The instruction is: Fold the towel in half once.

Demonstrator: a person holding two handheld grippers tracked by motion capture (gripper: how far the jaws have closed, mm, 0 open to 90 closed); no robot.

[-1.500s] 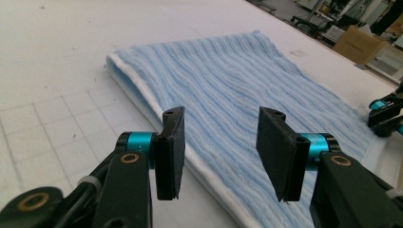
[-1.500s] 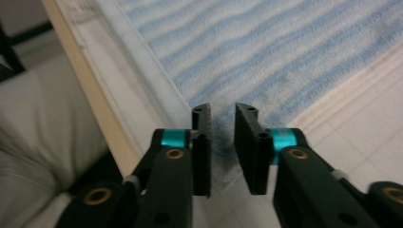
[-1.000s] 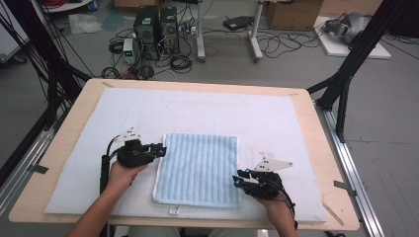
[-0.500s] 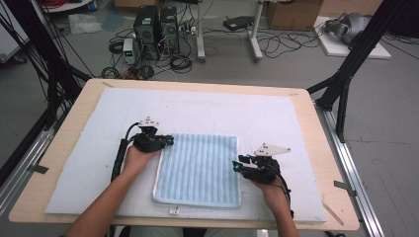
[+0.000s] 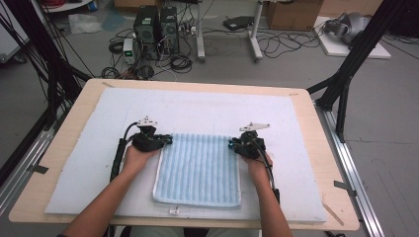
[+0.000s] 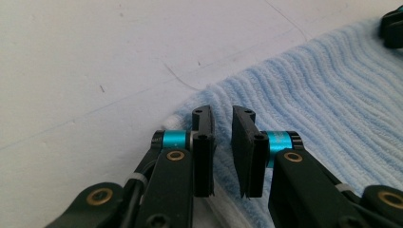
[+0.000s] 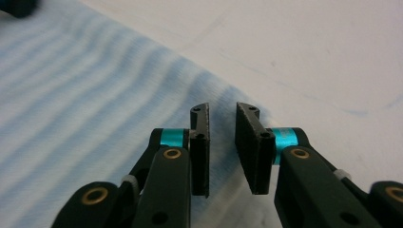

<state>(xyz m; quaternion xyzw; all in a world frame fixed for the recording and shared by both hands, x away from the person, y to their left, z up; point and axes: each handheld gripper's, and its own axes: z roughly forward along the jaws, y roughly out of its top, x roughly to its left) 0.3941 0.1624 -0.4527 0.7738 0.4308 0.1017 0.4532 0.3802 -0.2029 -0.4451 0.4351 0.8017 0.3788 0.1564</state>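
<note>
Jaws, left gripper (image 6: 222, 128): narrow gap, just been closing; pads stand over the towel's far left corner, and whether any cloth is pinched between them cannot be told, since the tips hide the spot.
Left gripper from above (image 5: 165, 140): low on the corner, its tips lost against the dark body; a hand (image 5: 138, 157) wraps it from behind.
Towel (image 5: 198, 168): light blue ribbed cloth, flat on the white mat (image 5: 89, 158), lying between the two grippers; its far edge runs from one pair of jaws to the other.
Towel ahead of left jaws (image 6: 332, 95): ribs run off the picture's right edge; near part cut off by the gripper body.
Small tag (image 5: 173, 211): just off the towel's near edge, too small to read.
Jaws, right gripper (image 7: 222, 124): narrow gap as well, just been closing; set over the towel's far right corner (image 7: 95, 95), blurred; grip cannot be told.
Right gripper from above (image 5: 231, 144): tips at the corner, hand (image 5: 257, 163) behind.
Table (image 5: 316, 123): wooden rim around the mat.
</note>
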